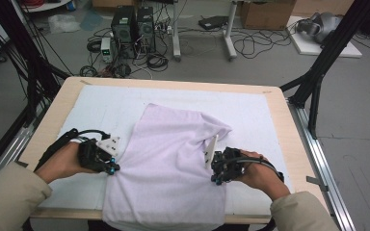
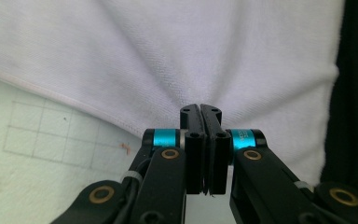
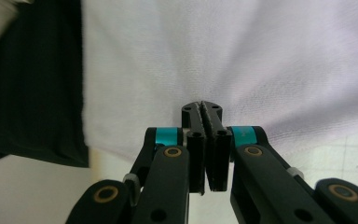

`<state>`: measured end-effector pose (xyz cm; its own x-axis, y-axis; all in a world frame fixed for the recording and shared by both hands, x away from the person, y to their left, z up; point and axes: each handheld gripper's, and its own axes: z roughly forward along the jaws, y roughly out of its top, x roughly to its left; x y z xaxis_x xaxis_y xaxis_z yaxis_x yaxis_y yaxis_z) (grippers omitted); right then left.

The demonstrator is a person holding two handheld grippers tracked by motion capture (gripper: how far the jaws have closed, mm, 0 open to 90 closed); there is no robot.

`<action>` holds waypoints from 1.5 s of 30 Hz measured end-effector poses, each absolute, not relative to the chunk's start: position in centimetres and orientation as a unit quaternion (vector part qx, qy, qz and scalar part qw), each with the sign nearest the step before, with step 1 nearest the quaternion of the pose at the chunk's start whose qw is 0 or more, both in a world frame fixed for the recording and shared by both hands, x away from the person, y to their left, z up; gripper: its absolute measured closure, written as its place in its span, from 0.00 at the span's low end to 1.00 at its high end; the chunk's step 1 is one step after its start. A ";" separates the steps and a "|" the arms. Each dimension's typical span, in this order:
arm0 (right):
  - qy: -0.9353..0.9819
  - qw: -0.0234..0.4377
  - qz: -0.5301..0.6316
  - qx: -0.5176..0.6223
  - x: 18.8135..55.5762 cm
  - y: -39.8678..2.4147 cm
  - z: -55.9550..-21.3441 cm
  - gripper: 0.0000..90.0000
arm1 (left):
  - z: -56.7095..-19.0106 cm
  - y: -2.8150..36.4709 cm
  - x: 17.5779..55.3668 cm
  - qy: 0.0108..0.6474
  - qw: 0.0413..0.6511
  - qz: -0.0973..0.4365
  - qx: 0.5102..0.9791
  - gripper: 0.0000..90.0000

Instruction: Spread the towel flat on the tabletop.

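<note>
A pale lilac cloth [image 1: 168, 159] lies spread on the white mat [image 1: 255, 115], and its near end hangs over the table's front edge. My left gripper [image 1: 113, 168] is at the cloth's left edge, shut on the hem. In the left gripper view the jaws [image 2: 200, 108] pinch the cloth [image 2: 177, 56], with folds fanning out from the tips. My right gripper [image 1: 215, 175] is at the cloth's right edge, likewise shut on the fabric. The right gripper view shows its closed jaws [image 3: 202, 105] biting the cloth [image 3: 223, 51], creases radiating away.
The wooden table [image 1: 280, 125] has black frame posts [image 1: 318, 67] at its right and left. Computer towers [image 1: 132, 26] and cables lie on the floor beyond the far edge. A faint grid [image 2: 46, 135] marks the mat beside the cloth's left hem.
</note>
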<state>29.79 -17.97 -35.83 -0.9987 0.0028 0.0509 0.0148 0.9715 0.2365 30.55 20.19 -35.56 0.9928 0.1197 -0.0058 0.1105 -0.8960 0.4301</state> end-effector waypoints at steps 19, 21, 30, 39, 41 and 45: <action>-0.988 0.013 -0.153 -0.029 28.9 -18.8 -36.2 0.78 | -36.8 18.8 29.9 0.034 0.227 0.011 0.973 0.68; -0.991 -0.004 -0.128 -0.033 29.6 -18.0 -37.0 0.79 | -37.7 18.0 30.8 0.048 0.206 0.018 0.977 0.69; -0.999 -0.005 -0.030 -0.009 31.4 -15.5 -40.2 0.84 | -40.5 16.9 34.1 0.080 0.159 0.004 0.984 0.81; -1.000 0.006 -0.015 -0.009 31.9 -15.2 -40.3 0.99 | -40.6 16.9 34.8 0.109 0.149 -0.015 0.983 0.98; -1.000 0.001 -0.028 -0.010 31.9 -15.5 -39.9 0.99 | -40.1 17.3 34.6 0.110 0.151 -0.006 0.982 0.98; -0.999 -0.009 -0.052 -0.008 31.7 -16.1 -38.6 0.99 | -38.3 18.7 34.3 0.120 0.186 0.003 0.975 0.98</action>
